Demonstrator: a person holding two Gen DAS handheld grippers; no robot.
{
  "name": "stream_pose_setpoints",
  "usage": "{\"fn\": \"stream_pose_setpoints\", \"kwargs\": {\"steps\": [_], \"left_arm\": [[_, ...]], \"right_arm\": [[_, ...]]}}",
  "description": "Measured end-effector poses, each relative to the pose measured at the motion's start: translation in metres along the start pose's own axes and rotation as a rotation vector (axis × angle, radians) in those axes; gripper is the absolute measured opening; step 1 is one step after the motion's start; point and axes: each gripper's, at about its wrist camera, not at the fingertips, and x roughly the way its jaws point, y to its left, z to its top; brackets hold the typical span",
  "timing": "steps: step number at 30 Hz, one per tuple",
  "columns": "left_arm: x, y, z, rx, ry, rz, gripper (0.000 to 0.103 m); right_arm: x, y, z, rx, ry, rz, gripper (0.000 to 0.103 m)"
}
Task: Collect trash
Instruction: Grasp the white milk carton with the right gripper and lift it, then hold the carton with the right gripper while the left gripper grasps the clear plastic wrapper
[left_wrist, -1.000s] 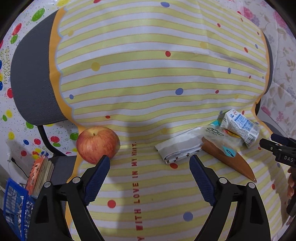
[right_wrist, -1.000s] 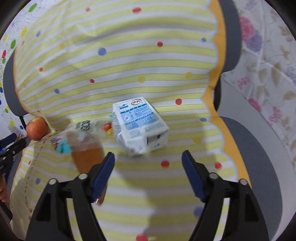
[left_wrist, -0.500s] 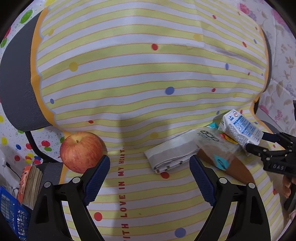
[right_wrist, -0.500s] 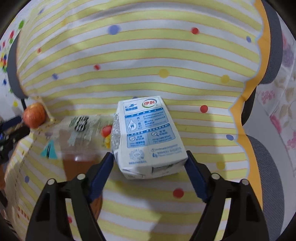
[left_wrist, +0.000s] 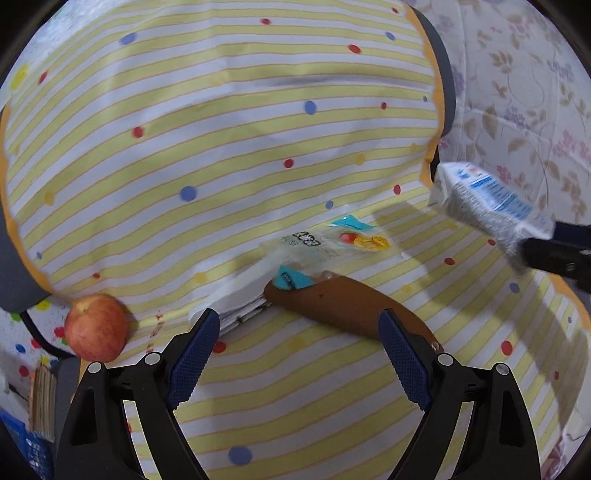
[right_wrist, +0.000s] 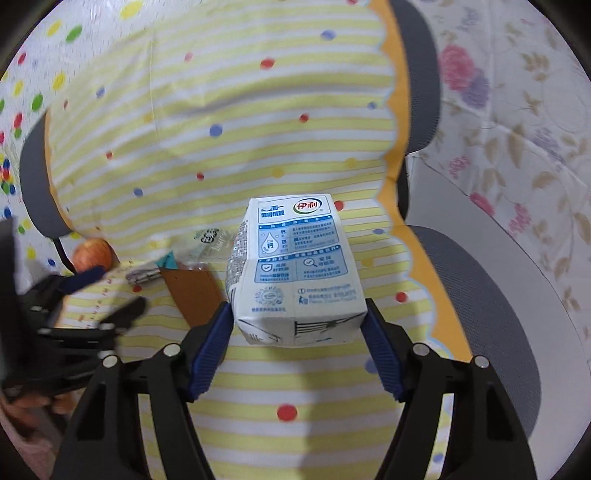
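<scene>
Biggest thing here is the chair (left_wrist: 22, 266), covered in a yellow striped cloth (left_wrist: 229, 140) with coloured dots, and all the stuff sits on its seat.

Next down, the right gripper (right_wrist: 297, 328). Its fingers (right_wrist: 212, 347) are closing on a blue and white milk carton (right_wrist: 295, 266), pads pressed on both sides of the base. In the left wrist view the carton looks lifted clear of the seat, out past the cloth's edge, a bit blurred. So I'd say 1 piece of trash is picked up.

The left gripper (left_wrist: 299, 354) has its fingers wide open with nothing in them, hovering over the rest of the pile: a brown wrapper (left_wrist: 343, 306), a clear plastic wrapper (left_wrist: 325, 243) with teal bits lying on top of its far end, and a folded paper wad (left_wrist: 236, 299) just beside it. An apple (left_wrist: 96, 326) sits at the seat's left edge, well apart from the pile, and probably isn't trash.

For the carton, my take is: keep the squeeze firm but not crushing, since cartons buckle, and keep it level in case there's liquid left. The left one should go for the brown wrapper's middle, fingers across its narrow width, and the clear film may come along.
</scene>
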Motion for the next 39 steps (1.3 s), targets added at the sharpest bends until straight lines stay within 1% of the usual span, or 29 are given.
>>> {"fn": "stream_pose_setpoints", "kwargs": {"steps": [3,5,7,9,11,16,17,19,21,22,23,24,25,26,28,31,33,36,38,39], "left_arm": [[0.013,-0.014,0.01,0.06,-0.005,0.003,0.086],[0.023,-0.02,0.016,0.096,0.001,0.015,0.085],[0.035,-0.025,0.02,0.13,0.015,0.018,0.082],[0.05,-0.027,0.022,0.163,0.052,0.018,0.079],[0.061,-0.029,0.024,0.184,0.091,-0.002,0.077],[0.081,-0.042,0.03,0.3,0.11,0.045,0.074],[0.086,-0.044,0.031,0.318,0.115,0.049,0.07],[0.093,-0.047,0.034,0.341,0.115,0.046,0.066],[0.099,-0.047,0.04,0.34,0.118,0.041,0.048],[0.101,-0.047,0.043,0.337,0.118,0.034,0.042],[0.103,-0.046,0.045,0.331,0.124,0.025,0.019],[0.105,-0.043,0.047,0.316,0.134,0.018,0.01],[0.102,-0.04,0.049,0.293,0.133,0.01,0.009],[0.097,-0.035,0.051,0.262,0.121,-0.011,0.005],[0.077,-0.023,0.054,0.18,0.092,-0.066,0.002],[0.031,-0.008,0.055,0.061,0.024,-0.148,0.0],[0.004,-0.004,0.049,0.005,-0.002,-0.179,0.0],[-0.033,-0.001,0.036,-0.041,-0.041,-0.203,0.0],[-0.051,0.002,0.025,-0.064,-0.051,-0.226,0.0],[-0.064,0.002,0.015,-0.07,-0.056,-0.225,0.0]], "right_arm": [[-0.009,-0.008,0.003,0.004,-0.016,-0.012,0.069],[-0.007,-0.013,0.004,0.008,-0.02,-0.025,0.069],[-0.005,-0.019,0.006,0.024,-0.018,-0.019,0.069],[-0.001,-0.024,0.007,0.037,-0.016,-0.02,0.069],[0.004,-0.029,0.007,0.05,-0.012,-0.012,0.069],[0.016,-0.034,0.009,0.065,-0.003,-0.001,0.069],[0.017,-0.035,0.01,0.067,-0.003,0.002,0.069],[0.019,-0.036,0.01,0.071,-0.004,0.0,0.069],[0.02,-0.037,0.011,0.075,-0.004,0.0,0.069],[0.02,-0.037,0.011,0.077,-0.004,-0.002,0.069],[0.02,-0.037,0.011,0.077,-0.004,-0.004,0.069],[0.018,-0.037,0.01,0.077,-0.006,-0.007,0.069],[0.015,-0.037,0.009,0.078,-0.009,-0.01,0.069],[0.013,-0.037,0.009,0.08,-0.011,-0.01,0.069],[0.008,-0.038,0.008,0.083,-0.017,-0.012,0.069],[-0.004,-0.037,0.004,0.088,-0.033,-0.023,0.069],[-0.014,-0.034,0.001,0.092,-0.045,-0.023,0.069],[-0.029,-0.029,-0.008,0.1,-0.056,-0.02,0.069],[-0.039,-0.025,-0.016,0.108,-0.055,-0.012,0.069],[-0.044,-0.022,-0.022,0.112,-0.053,-0.009,0.069]]}}
